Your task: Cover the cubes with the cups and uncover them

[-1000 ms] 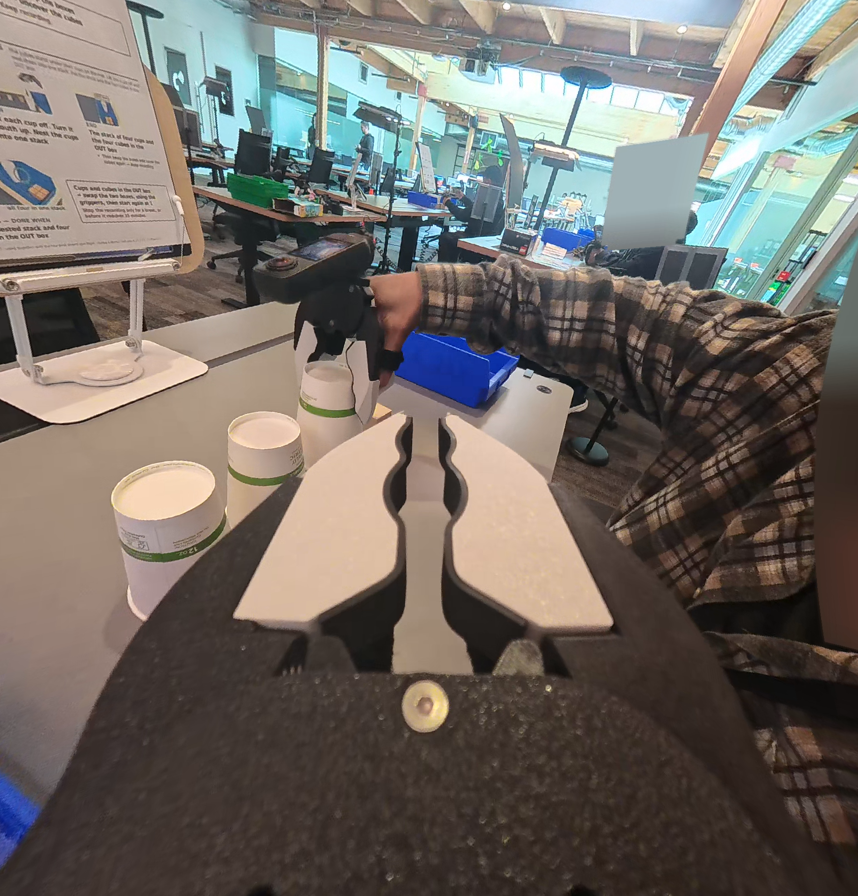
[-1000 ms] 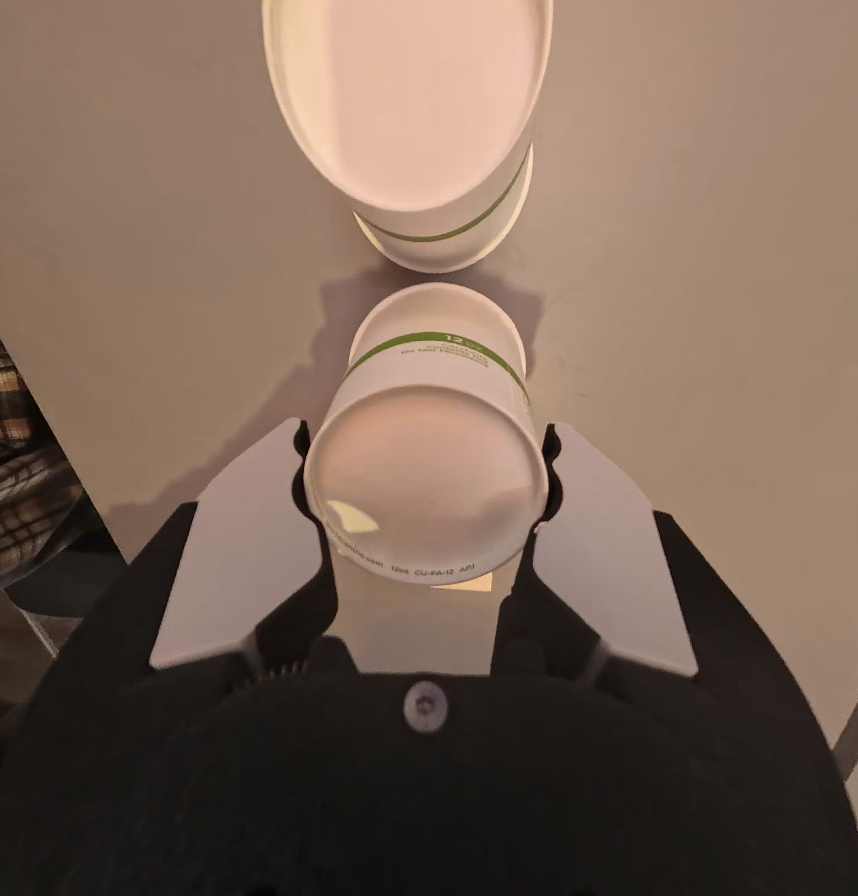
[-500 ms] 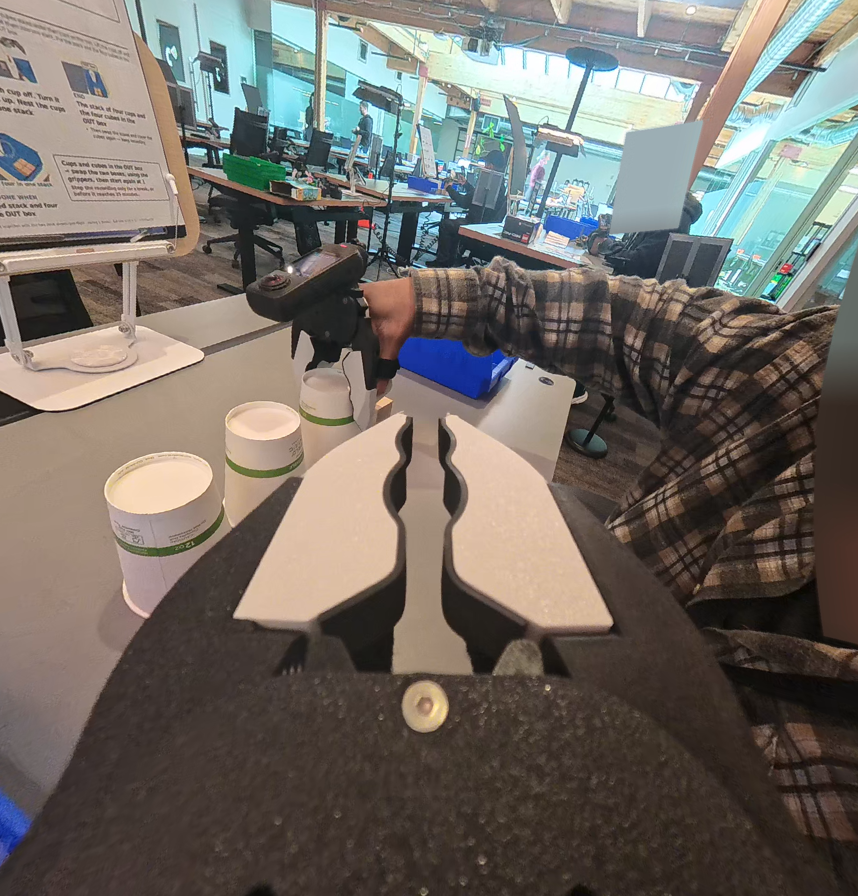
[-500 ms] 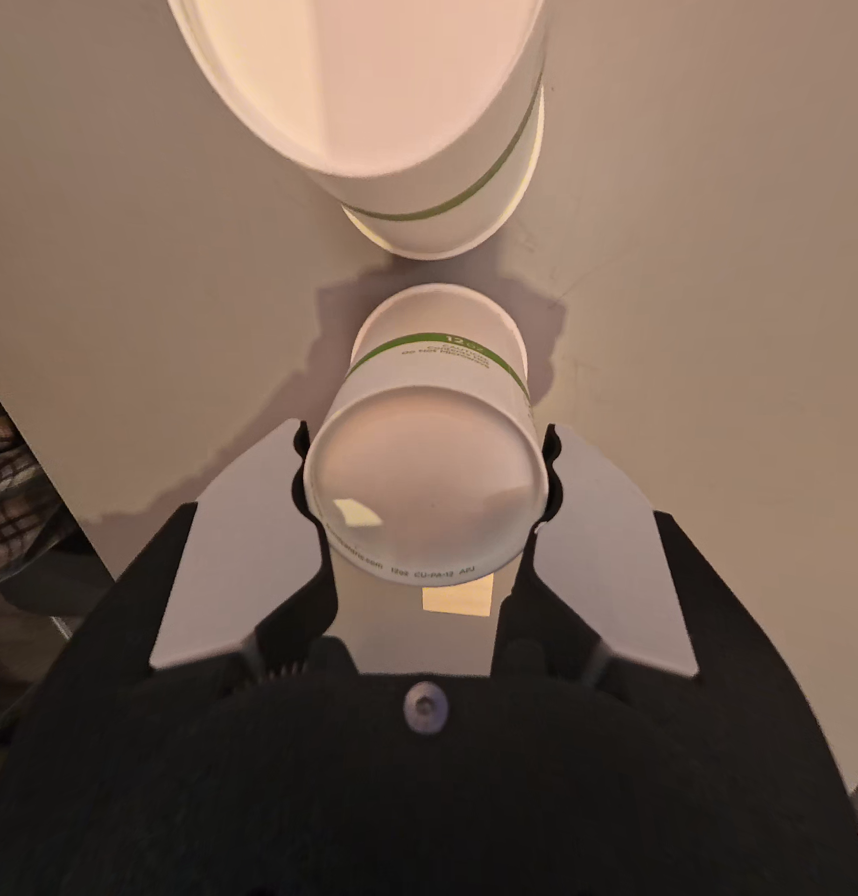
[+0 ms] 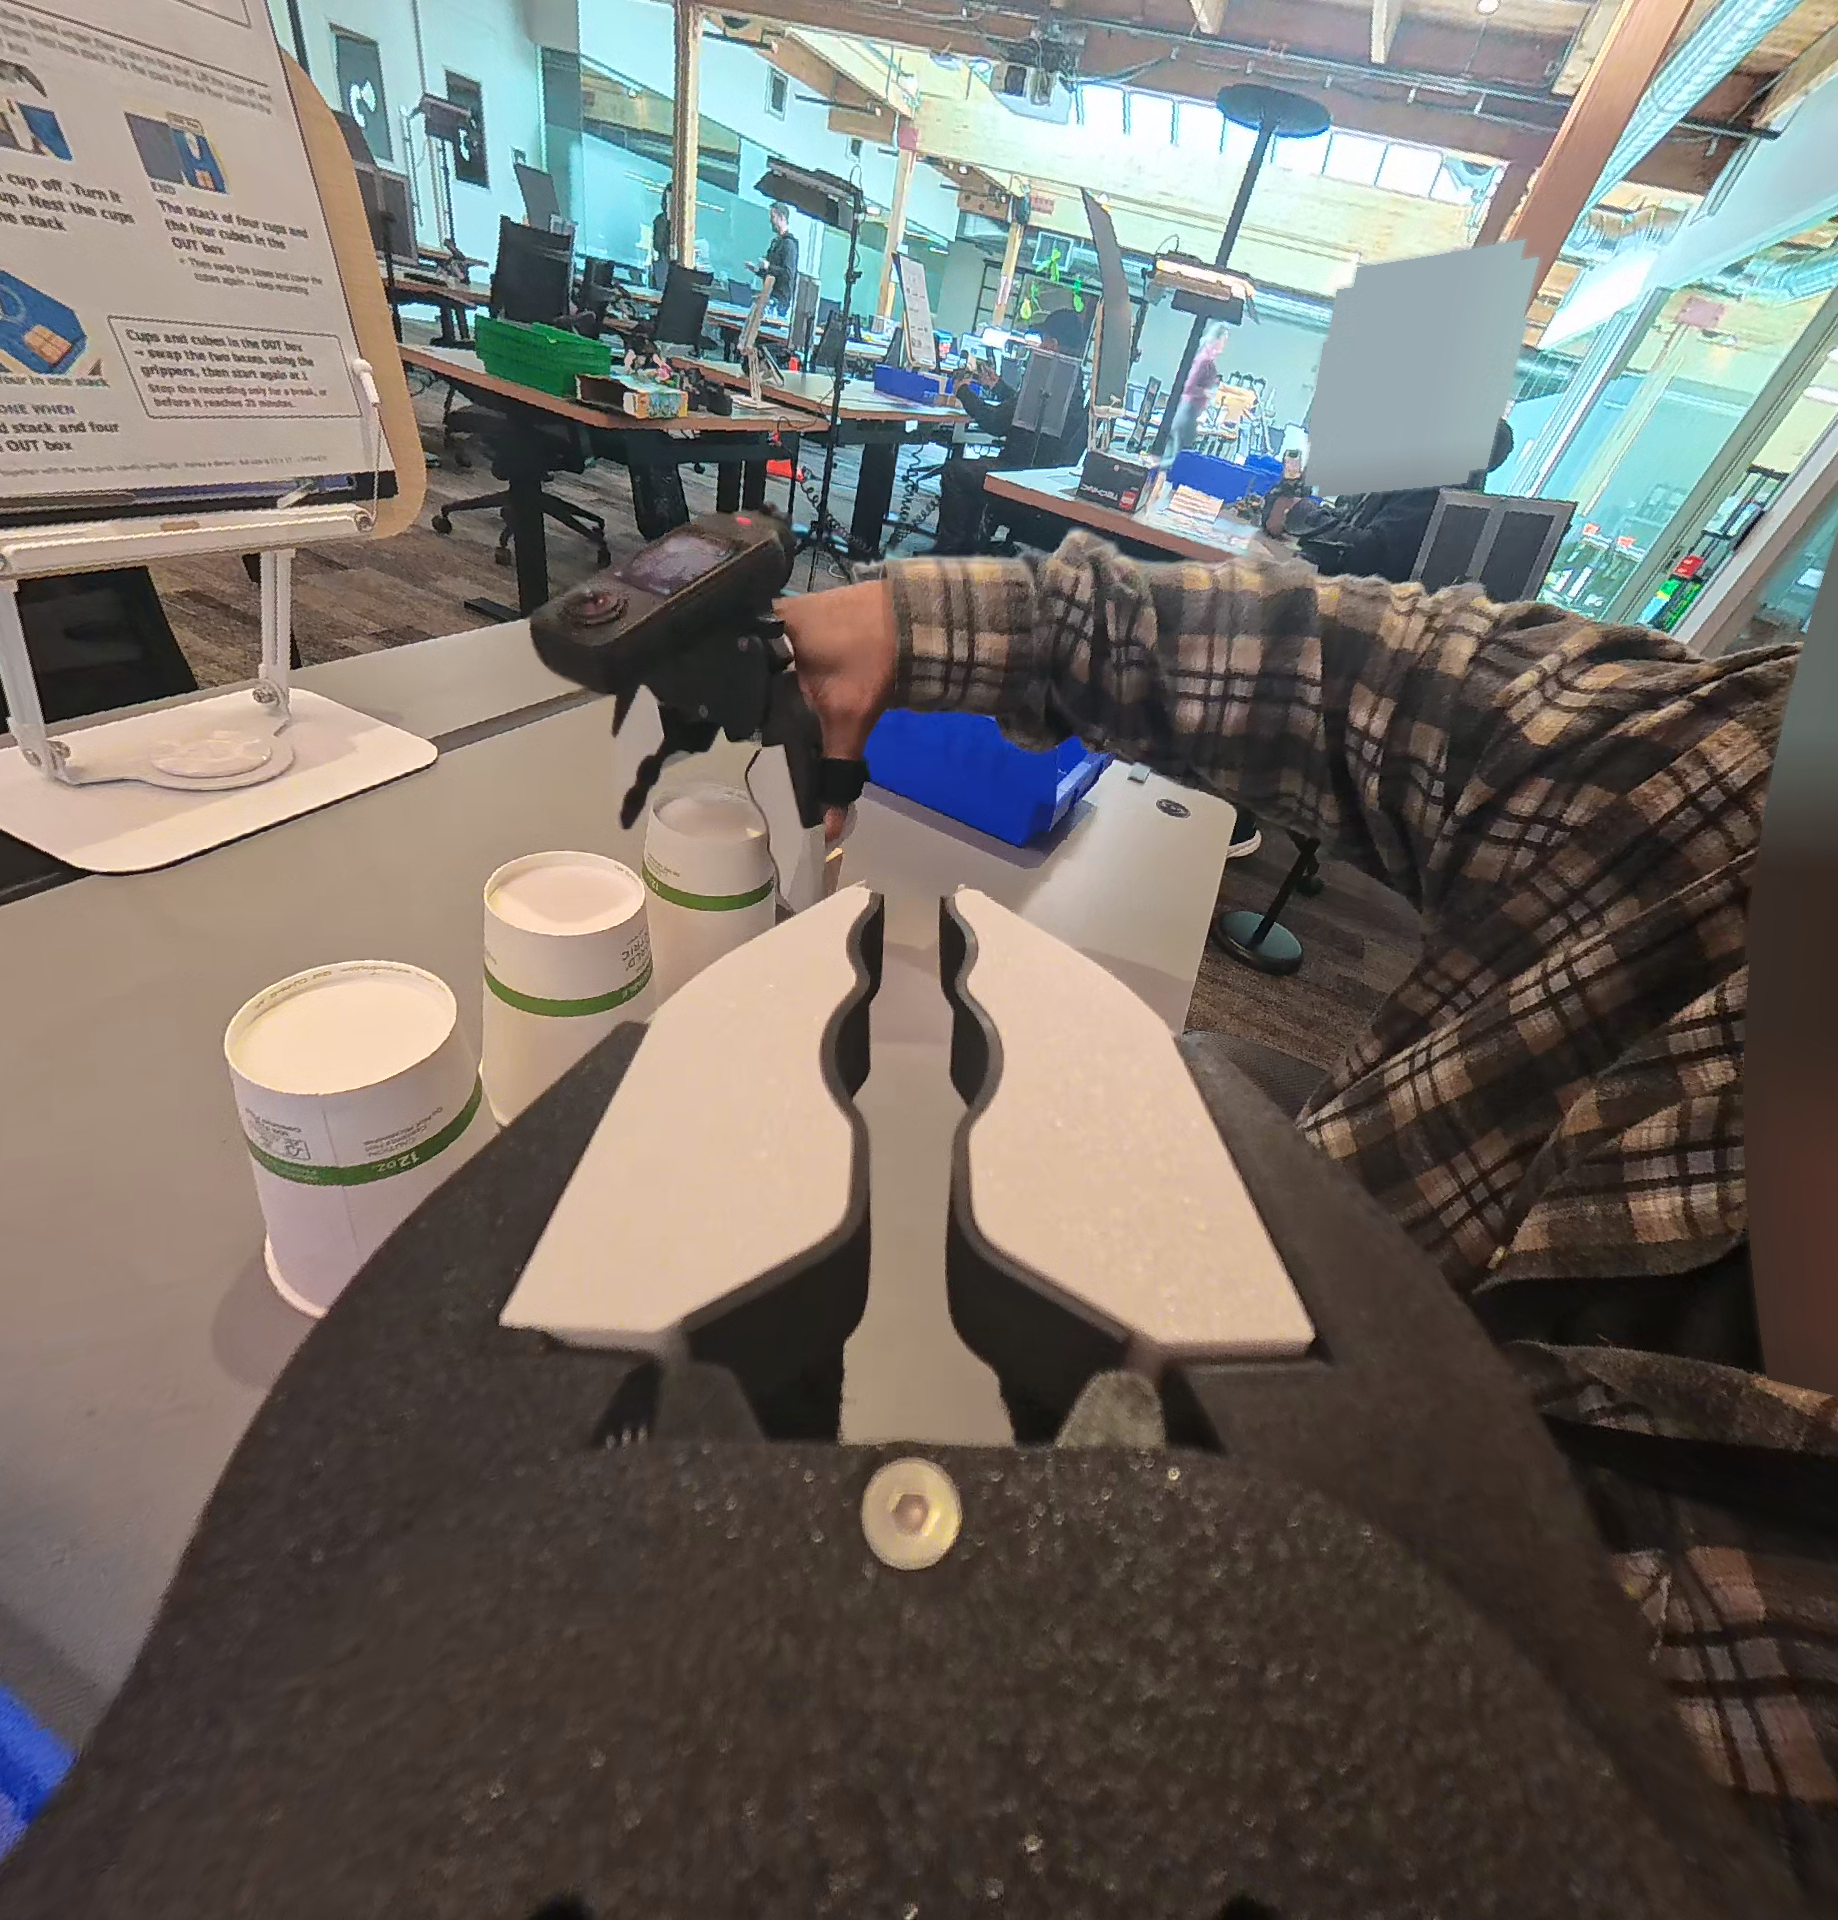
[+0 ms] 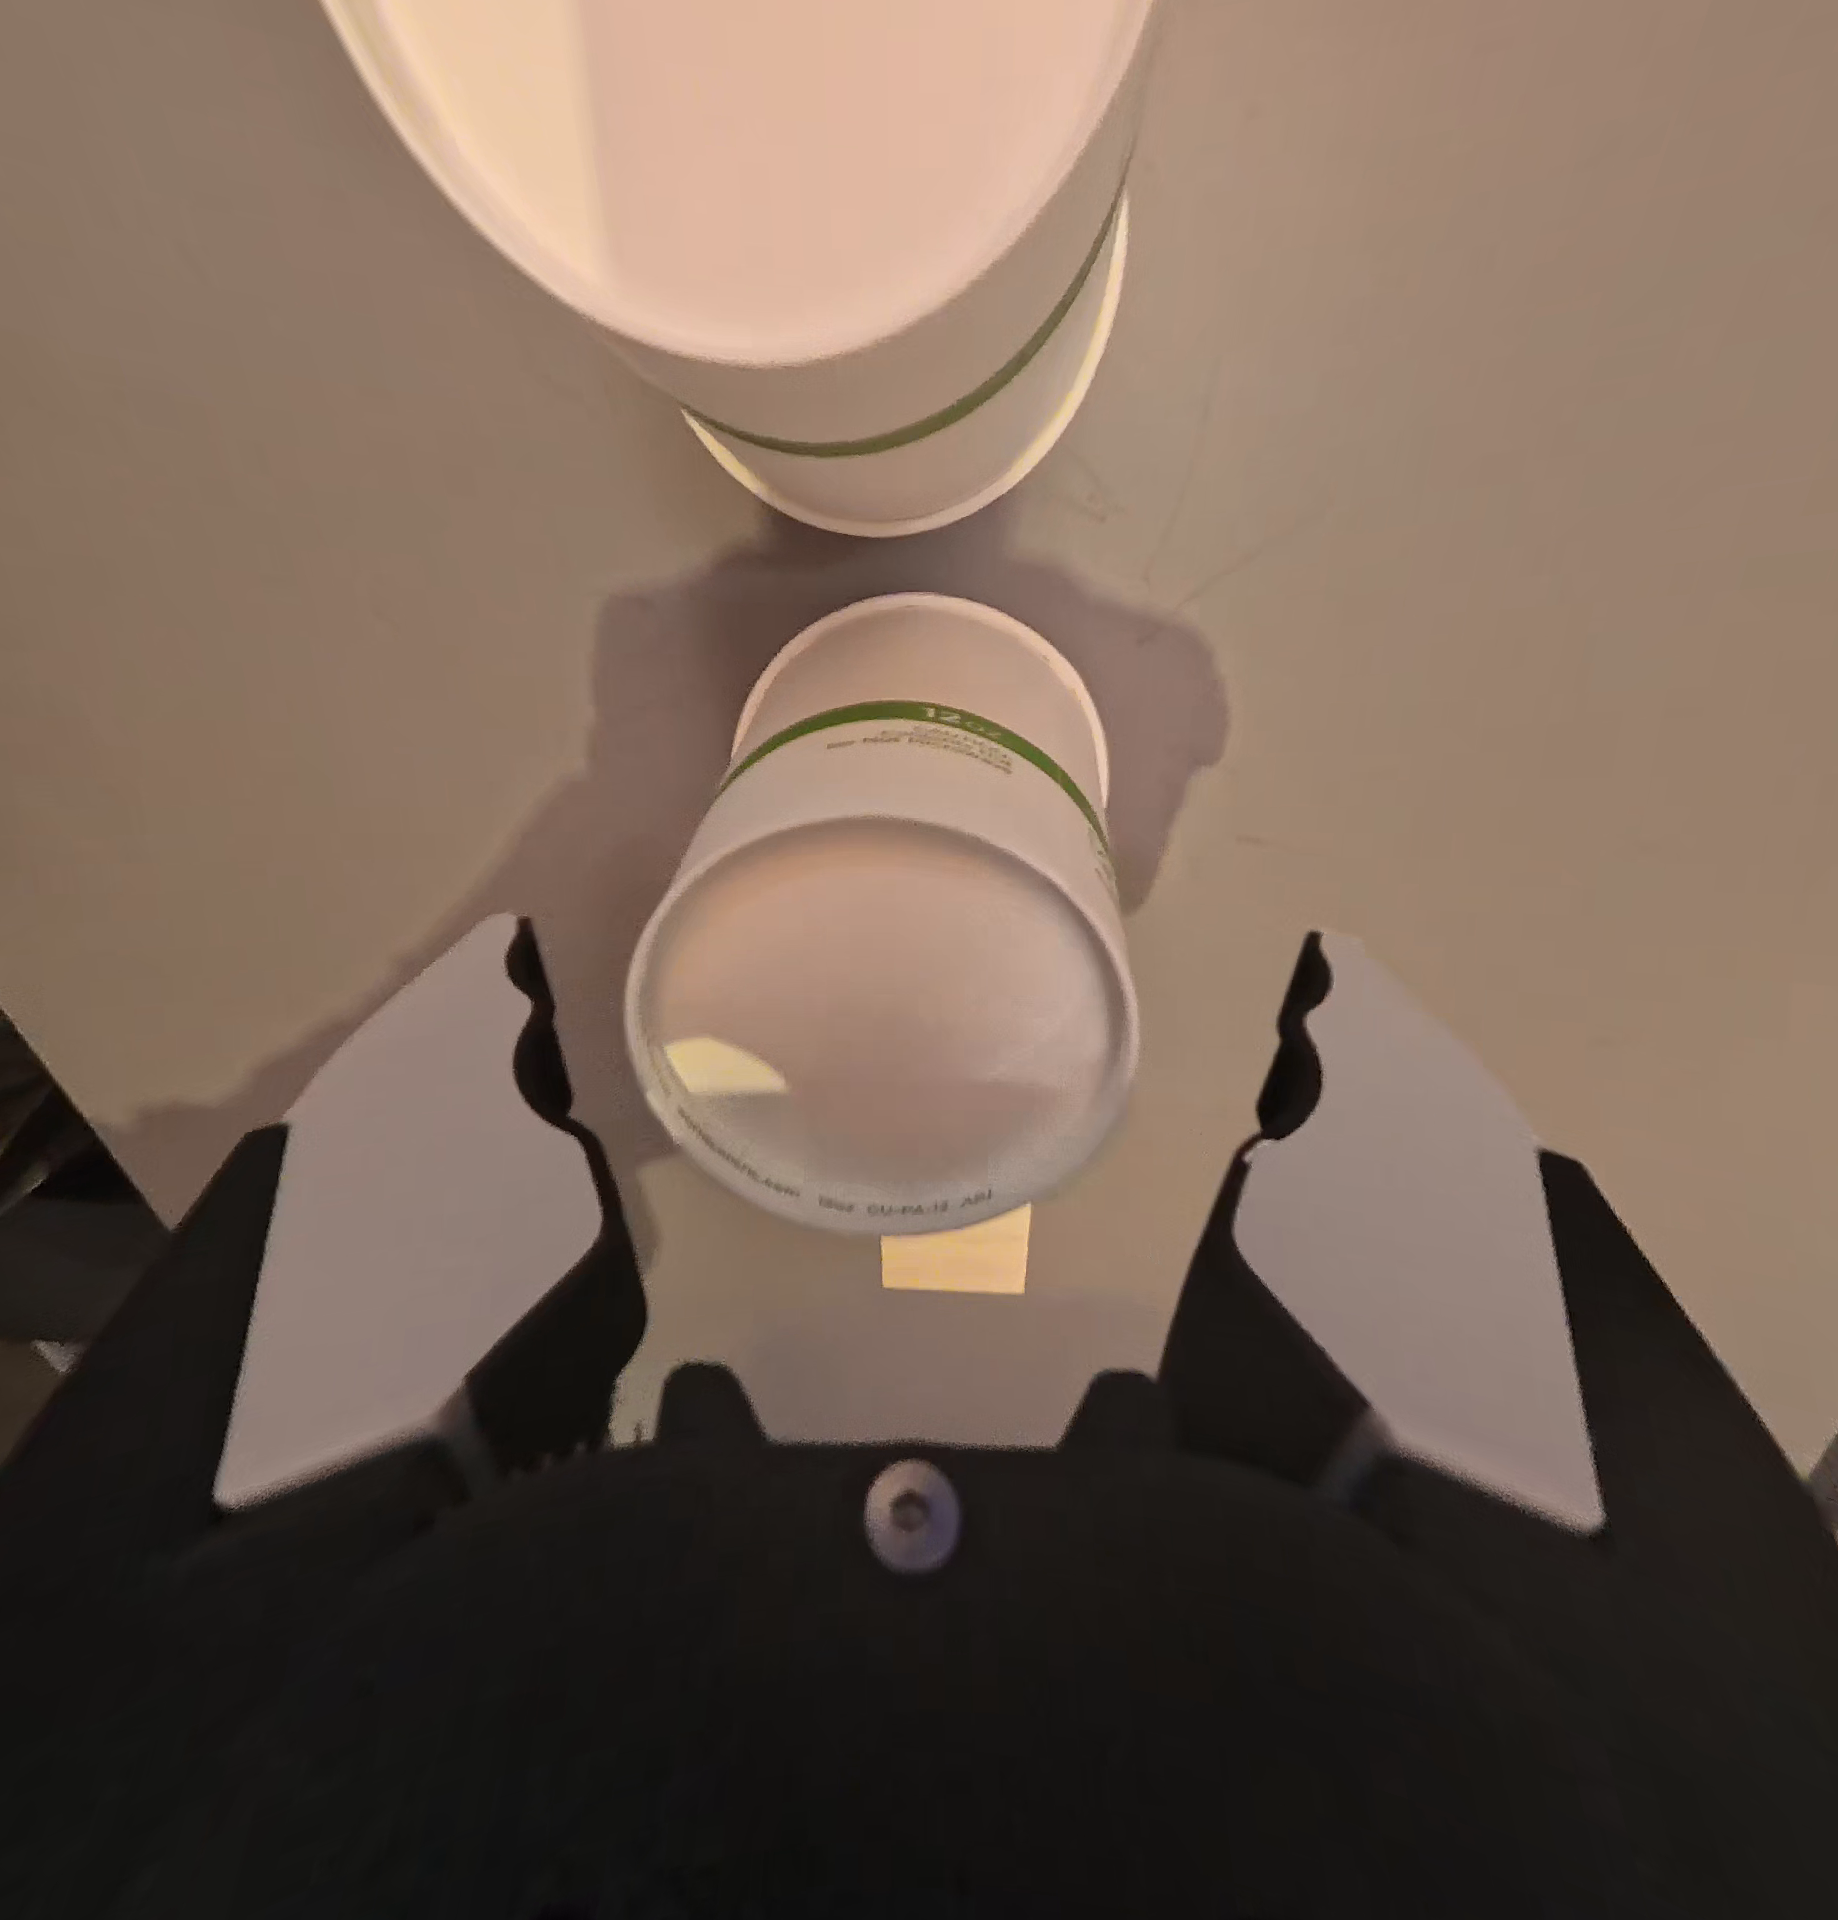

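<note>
Left gripper (image 5: 907, 904) nearly closed, holding nothing. Three upturned cups (image 5: 349, 1122) in a row along grey table (image 5: 84, 1039). Right gripper (image 5: 728, 821) over farthest cup (image 5: 709, 873), near table's far edge.

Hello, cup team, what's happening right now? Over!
Right gripper open around upside-down white paper cup with green band. Left gripper shut, empty. Pale wooden cube peeks beside the cup. Nothing blocking.

An open-plan office-cum-lab workspace: rows of long wooden-topped desks (image 5: 624, 410) with black office chairs (image 5: 525, 286), stacked green plastic trays (image 5: 541, 353), tripod light stands (image 5: 842, 312), exposed timber ceiling beams (image 5: 1611, 135) and glass partition walls (image 5: 1725, 395).
</note>
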`<state>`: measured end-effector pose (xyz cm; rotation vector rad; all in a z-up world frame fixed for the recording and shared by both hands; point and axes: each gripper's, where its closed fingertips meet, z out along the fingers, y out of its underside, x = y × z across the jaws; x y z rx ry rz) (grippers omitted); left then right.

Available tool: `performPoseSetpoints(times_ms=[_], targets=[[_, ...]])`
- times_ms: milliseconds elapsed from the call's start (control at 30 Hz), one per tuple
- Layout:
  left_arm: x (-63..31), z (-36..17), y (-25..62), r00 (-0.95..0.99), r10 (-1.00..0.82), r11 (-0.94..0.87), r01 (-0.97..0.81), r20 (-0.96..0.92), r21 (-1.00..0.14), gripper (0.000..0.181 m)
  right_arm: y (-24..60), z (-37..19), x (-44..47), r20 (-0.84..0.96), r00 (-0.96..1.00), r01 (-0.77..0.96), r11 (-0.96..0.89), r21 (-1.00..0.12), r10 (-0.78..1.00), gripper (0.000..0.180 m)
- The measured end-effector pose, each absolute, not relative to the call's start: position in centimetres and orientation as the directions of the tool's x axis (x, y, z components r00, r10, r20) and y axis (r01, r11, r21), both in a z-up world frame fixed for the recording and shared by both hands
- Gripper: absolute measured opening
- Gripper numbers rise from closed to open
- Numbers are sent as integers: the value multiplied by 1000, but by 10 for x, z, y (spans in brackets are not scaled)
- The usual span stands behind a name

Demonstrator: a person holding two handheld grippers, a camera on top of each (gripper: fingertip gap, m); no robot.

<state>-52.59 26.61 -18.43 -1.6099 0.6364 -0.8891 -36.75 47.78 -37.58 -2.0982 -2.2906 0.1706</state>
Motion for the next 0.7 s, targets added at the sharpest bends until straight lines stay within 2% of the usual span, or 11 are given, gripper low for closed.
performPoseSetpoints(times_ms=[33,133,333,433,600,700], targets=[[-526,-185,266,573,-792,-219,52,209,-974,9,478,-371,-369,-44,-91,990,86,-115,995,134],[-530,-188,270,599,-776,-220,38,199,-975,10,480,-349,-372,-11,-83,982,80,-172,996,145],[-542,-191,276,640,-742,-229,42,202,-973,15,474,-269,-371,60,-22,896,47,-443,998,146],[-554,-194,279,682,-706,-241,24,193,-970,19,459,-235,-353,95,-9,847,58,-529,995,146],[-613,-187,285,830,-540,-225,15,137,-974,24,418,-196,-311,154,43,749,70,-658,987,146],[-660,-194,294,914,-398,-316,-63,72,-947,32,392,-192,-283,176,94,688,64,-723,980,146]])
